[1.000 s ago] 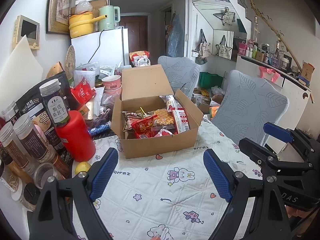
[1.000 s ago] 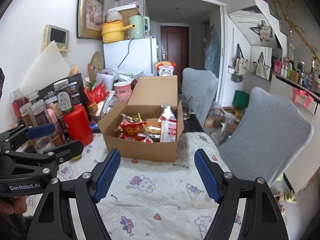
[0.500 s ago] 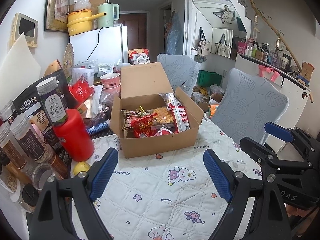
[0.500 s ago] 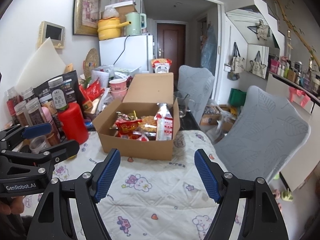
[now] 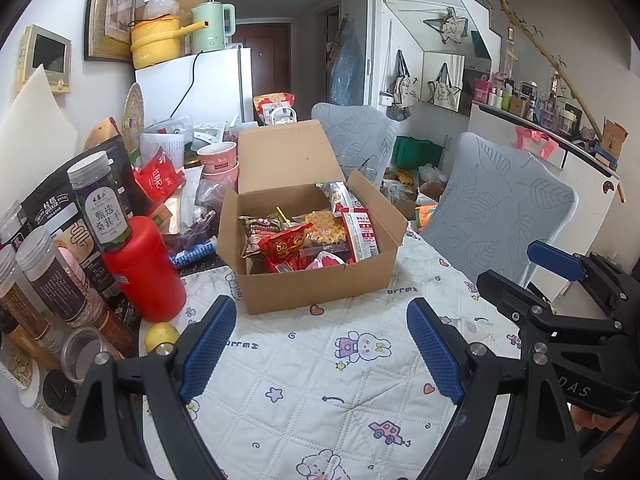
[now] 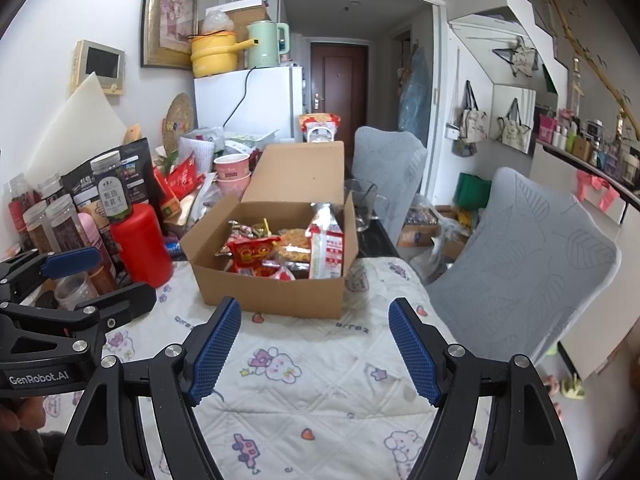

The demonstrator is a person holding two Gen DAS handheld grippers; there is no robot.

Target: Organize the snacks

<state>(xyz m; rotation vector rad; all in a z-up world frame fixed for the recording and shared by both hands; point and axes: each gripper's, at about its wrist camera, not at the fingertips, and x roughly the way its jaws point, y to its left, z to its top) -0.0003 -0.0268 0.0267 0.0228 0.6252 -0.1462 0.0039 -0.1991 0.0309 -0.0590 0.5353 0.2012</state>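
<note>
An open cardboard box (image 5: 320, 284) stands on the quilted tablecloth, lid flap up at the back; it also shows in the right wrist view (image 6: 276, 292). Inside lie several snack packets: a red bag (image 5: 286, 246), a yellow waffle-pattern pack (image 5: 324, 228) and a tall red-and-white pack (image 6: 327, 246) leaning on the right wall. My left gripper (image 5: 320, 344) is open and empty, a little before the box. My right gripper (image 6: 316, 344) is open and empty, beside it to the right.
A red bottle (image 5: 144, 268) topped by a labelled jar (image 5: 100, 200), several jars (image 5: 52, 280), a lemon (image 5: 161, 336) and pink cups (image 5: 218, 160) crowd the left. Two grey chairs (image 5: 504, 208) stand at the right. The white quilted tablecloth (image 5: 320, 392) lies under the grippers.
Both grippers have drifted slightly; the box sits a little lower and closer in the right wrist view. Both stay open and empty.
</note>
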